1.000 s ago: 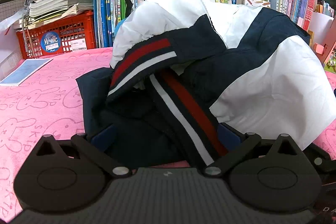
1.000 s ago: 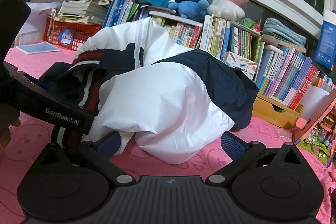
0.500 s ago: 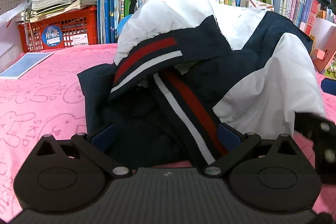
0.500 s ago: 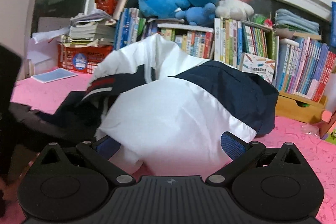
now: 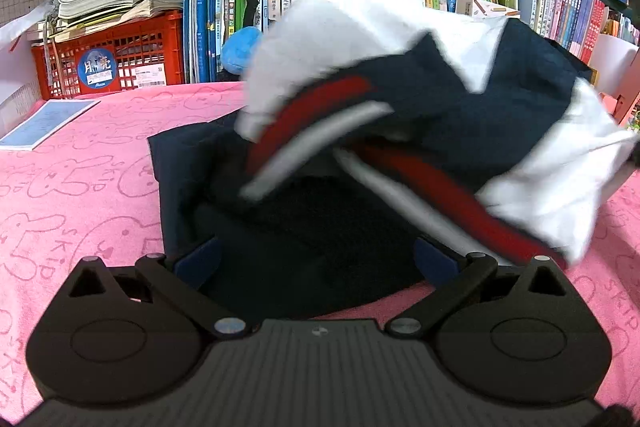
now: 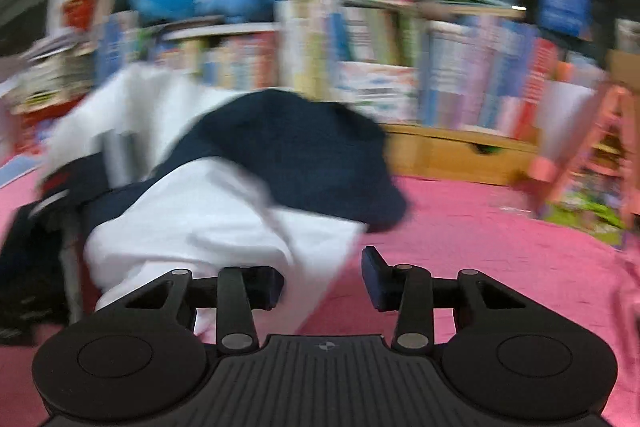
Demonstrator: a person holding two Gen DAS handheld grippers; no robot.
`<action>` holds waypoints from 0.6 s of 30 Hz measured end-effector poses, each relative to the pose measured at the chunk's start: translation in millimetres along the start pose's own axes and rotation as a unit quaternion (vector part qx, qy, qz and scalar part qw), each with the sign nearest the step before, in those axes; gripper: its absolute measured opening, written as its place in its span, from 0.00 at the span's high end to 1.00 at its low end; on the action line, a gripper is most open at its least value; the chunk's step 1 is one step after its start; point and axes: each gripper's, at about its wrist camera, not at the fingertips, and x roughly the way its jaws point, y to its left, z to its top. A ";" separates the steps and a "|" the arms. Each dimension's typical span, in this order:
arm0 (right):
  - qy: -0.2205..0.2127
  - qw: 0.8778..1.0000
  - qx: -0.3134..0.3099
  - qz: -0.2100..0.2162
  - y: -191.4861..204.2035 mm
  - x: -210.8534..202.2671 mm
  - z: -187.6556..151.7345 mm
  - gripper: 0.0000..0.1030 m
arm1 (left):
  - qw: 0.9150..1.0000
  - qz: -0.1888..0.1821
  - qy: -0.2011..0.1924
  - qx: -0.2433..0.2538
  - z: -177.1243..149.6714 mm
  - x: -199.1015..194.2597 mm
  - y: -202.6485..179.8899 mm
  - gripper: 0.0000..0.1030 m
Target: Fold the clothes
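Two grippers work one garment. We see the jacket (image 5: 400, 99), navy and white with red stripes, heaped mid-way across the pink cloth (image 5: 80, 195), before the books (image 5: 216, 7) at its far edge. Our left gripper (image 5: 316, 263) stands with jaws wide apart, dark fabric between them, pads not pressing. Our right gripper (image 6: 322, 281) is closing, a white fold lying between its jaws, not yet clamped.
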 end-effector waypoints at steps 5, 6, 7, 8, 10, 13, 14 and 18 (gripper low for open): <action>-0.020 0.995 0.035 -0.092 -23.2 -6.1 7.2 0.52 | 1.000 -0.004 0.001 -0.002 0.5 0.4 1.1 0.00; -0.025 0.995 0.030 -0.091 -22.4 -10.3 7.4 0.46 | 1.000 -0.005 0.001 -0.002 0.5 0.4 1.3 0.00; -0.030 0.995 0.023 -0.089 -21.2 -14.9 7.7 0.40 | 1.000 -0.006 0.001 -0.004 0.6 0.2 1.9 0.00; -0.040 0.996 0.012 -0.084 -18.0 -21.1 8.6 0.34 | 1.000 -0.007 0.001 -0.007 0.8 -0.2 3.0 0.00; -0.058 0.997 -0.016 -0.057 -11.2 -36.4 9.7 0.12 | 1.000 -0.007 -0.003 -0.014 1.0 -1.4 5.6 0.00; -0.084 0.995 -0.062 0.008 -0.3 -62.1 10.2 0.03 | 1.000 -0.004 -0.012 -0.028 0.9 -5.4 10.8 0.00; -0.085 0.992 -0.086 0.039 6.3 -69.1 6.9 0.00 | 0.999 -0.002 -0.020 -0.036 0.7 -8.0 13.6 0.00; -0.048 0.969 -0.207 0.122 51.9 -71.4 -19.1 0.00 | 0.995 0.003 -0.056 -0.078 -1.1 -21.0 27.1 0.00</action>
